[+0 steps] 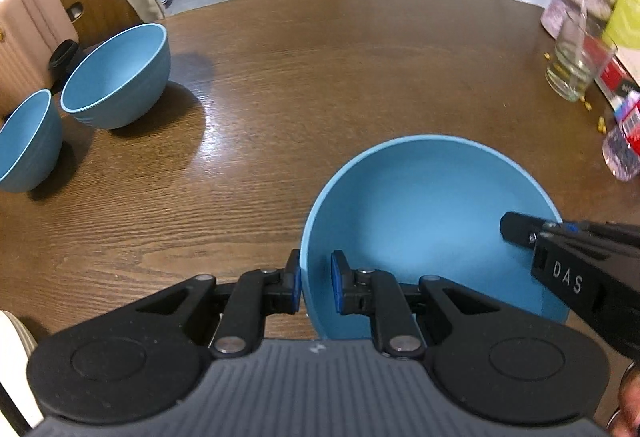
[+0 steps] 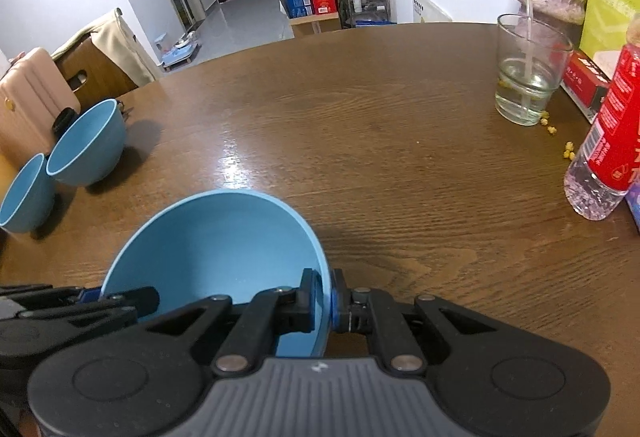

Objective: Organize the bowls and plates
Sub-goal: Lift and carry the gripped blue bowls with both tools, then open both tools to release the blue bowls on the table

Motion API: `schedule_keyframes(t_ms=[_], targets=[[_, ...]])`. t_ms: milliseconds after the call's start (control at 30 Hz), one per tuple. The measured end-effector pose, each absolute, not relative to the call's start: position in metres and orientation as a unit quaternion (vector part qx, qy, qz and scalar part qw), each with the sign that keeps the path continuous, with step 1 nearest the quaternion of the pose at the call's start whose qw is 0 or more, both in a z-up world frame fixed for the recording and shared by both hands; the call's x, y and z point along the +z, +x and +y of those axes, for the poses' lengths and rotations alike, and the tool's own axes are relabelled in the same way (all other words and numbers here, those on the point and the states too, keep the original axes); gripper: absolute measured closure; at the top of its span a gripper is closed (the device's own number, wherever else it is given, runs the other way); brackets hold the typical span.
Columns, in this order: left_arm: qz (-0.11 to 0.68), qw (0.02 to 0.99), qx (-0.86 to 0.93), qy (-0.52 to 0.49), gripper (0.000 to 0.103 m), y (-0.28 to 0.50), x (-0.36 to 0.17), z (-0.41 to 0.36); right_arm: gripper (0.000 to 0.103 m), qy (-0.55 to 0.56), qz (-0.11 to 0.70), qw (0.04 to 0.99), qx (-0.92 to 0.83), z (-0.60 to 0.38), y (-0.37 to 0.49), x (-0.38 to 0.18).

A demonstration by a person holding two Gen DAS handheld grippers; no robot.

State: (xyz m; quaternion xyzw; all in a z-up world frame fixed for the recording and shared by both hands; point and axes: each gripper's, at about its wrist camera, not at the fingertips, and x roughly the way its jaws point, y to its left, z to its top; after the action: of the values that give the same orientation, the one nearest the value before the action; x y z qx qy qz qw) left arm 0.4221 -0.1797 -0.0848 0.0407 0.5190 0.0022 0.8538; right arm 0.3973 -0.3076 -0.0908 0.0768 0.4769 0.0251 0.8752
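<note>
I hold one large blue bowl (image 1: 420, 205) between both grippers, just above the brown wooden table (image 1: 320, 77). My left gripper (image 1: 316, 287) is shut on the bowl's left rim, one pad outside the wall and one inside. On the opposite rim of the same bowl (image 2: 216, 245), my right gripper (image 2: 325, 297) is shut in the same way. Each gripper also shows in the other's view: the right gripper (image 1: 532, 233) and the left gripper (image 2: 120, 297). Two more blue bowls (image 1: 120, 77) (image 1: 28, 141) stand side by side at the table's left edge.
A glass (image 2: 528, 73) with a little water and a straw stands at the right. Beside it are a red-labelled bottle (image 2: 608, 141), boxes and yellow crumbs. A chair (image 2: 100, 57) and a pink suitcase (image 2: 32, 93) sit beyond the left edge.
</note>
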Motion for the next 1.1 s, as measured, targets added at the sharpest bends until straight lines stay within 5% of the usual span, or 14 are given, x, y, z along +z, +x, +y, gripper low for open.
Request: schedule_keyframes(t_ms=[667,800,833,967,1100], targets=[[0.527,0.848,-0.011,0.059,0.087,0.411,-0.092,-0.189,0.094,0.088,0.478,0.874,0.022,-0.319,0.385,-0.104],[0.52,0.852,-0.005,0.054,0.072,0.409,-0.088,-0.185,0.087,0.097,0.477,0.873,0.021,-0.322,0.383,-0.1],[0.517,0.854,-0.002,0.053,0.063,0.408,-0.086,-0.184,0.084,0.098,0.475,0.874,0.022,-0.323,0.382,-0.098],[0.505,0.862,0.006,0.046,0.048,0.403,-0.078,-0.177,0.042,0.103,0.462,0.881,0.024,-0.325,0.376,-0.089],[0.493,0.869,0.013,0.039,0.026,0.396,-0.071,-0.168,0.017,0.113,0.451,0.885,0.026,-0.327,0.369,-0.08]])
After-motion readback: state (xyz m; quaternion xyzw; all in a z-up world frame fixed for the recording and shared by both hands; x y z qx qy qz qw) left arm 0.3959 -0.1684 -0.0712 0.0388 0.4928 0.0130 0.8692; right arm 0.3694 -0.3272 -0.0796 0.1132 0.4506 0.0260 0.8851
